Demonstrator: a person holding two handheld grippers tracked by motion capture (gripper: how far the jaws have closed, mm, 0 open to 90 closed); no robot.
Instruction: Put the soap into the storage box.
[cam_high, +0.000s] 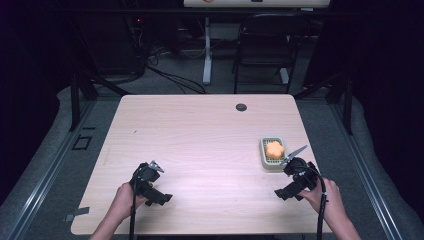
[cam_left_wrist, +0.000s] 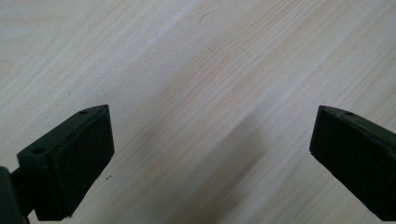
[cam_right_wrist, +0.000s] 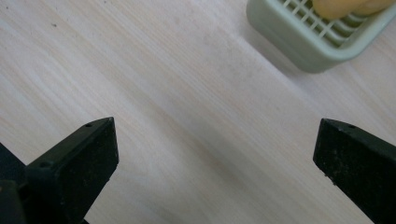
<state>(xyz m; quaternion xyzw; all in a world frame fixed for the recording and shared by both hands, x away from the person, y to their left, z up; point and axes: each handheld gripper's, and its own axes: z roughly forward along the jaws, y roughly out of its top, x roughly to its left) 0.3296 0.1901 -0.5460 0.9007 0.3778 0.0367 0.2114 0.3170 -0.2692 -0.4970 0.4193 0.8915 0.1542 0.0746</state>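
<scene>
A pale green slotted tray (cam_high: 263, 154) sits near the table's right edge with an orange lumpy object (cam_high: 274, 149) on it. My right gripper (cam_high: 294, 165) is just below and right of the tray, held in a hand, jaws wide open over bare wood; its own view shows the tray corner (cam_right_wrist: 299, 44) and the orange object (cam_right_wrist: 348, 7) at top right. My left gripper (cam_high: 148, 172) is at the front left of the table, held in a hand. It is open (cam_left_wrist: 210, 154) over bare wood with nothing between the jaws.
The light wooden table (cam_high: 200, 145) has a dark round grommet (cam_high: 241, 107) near its far edge. Behind the table stand a black chair (cam_high: 265, 50) and a white desk leg (cam_high: 207, 50), with cables on the floor.
</scene>
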